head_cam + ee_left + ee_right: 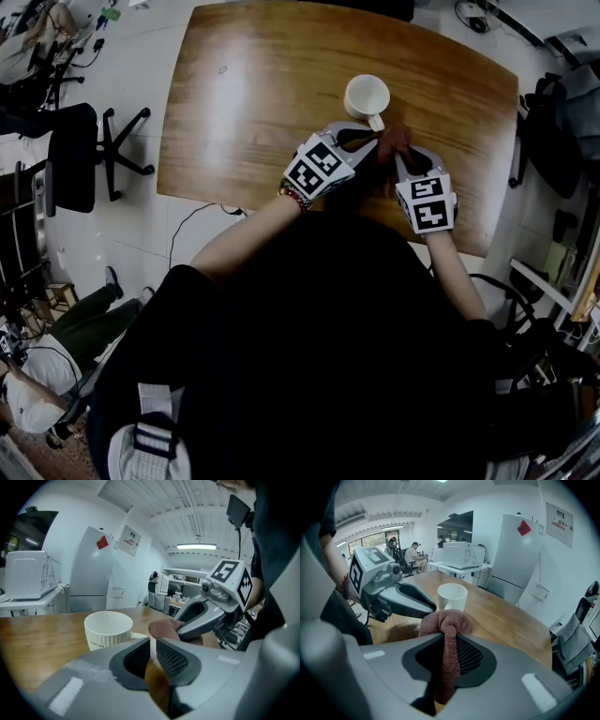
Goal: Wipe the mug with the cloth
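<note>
The mug (367, 96) stands upright on the bench (244, 103), untouched. Just short of the mug, the right tongs (450, 637) pinch the cloth (445, 620) into 1 wad, ready for wiping. The left tongs (153, 649), near the mug, are slightly parted and empty, probably free to steady it.

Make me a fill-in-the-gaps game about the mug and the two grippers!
1. The right gripper is shut on a reddish-brown ____.
2. The ____ mug stands upright on the wooden table.
3. The left gripper, its jaws slightly apart, holds ____.

Missing words: cloth; white; nothing.
</note>
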